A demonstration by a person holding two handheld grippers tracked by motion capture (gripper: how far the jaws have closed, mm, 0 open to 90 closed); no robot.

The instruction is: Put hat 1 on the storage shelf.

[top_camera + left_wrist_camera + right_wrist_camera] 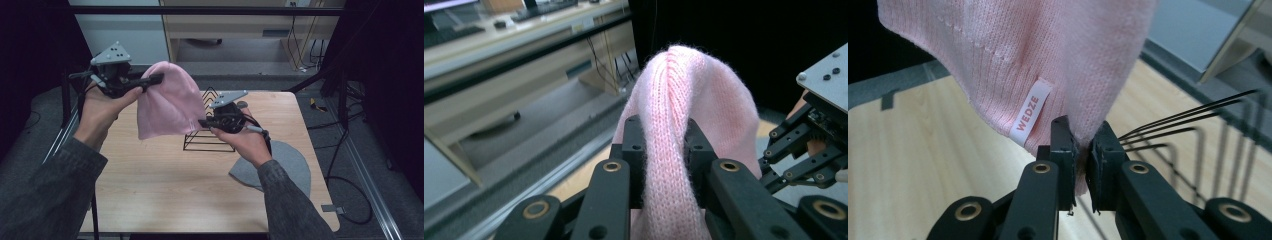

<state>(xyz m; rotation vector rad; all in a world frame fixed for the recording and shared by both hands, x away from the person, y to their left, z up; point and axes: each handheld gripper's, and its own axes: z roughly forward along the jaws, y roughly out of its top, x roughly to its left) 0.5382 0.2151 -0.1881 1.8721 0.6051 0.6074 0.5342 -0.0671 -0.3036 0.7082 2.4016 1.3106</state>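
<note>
Above light wood table (165, 170): pink knit beanie (167, 100) held in the air between both tools. Left hand-held gripper (150, 80) clamped on a fold at the far left edge; right hand-held gripper (204, 122) pinching the lower right hem beside the white WEDZE label (1030, 112). Black wire rack (207, 137) at table centre, partly hidden behind beanie and right hand (247, 142). Grey beanie (295, 160) flat at near right, half covered by the sleeve (287, 200). Dark surroundings, grey floor, wooden desk (240, 22) far back. Rack holding nothing visible.
</note>
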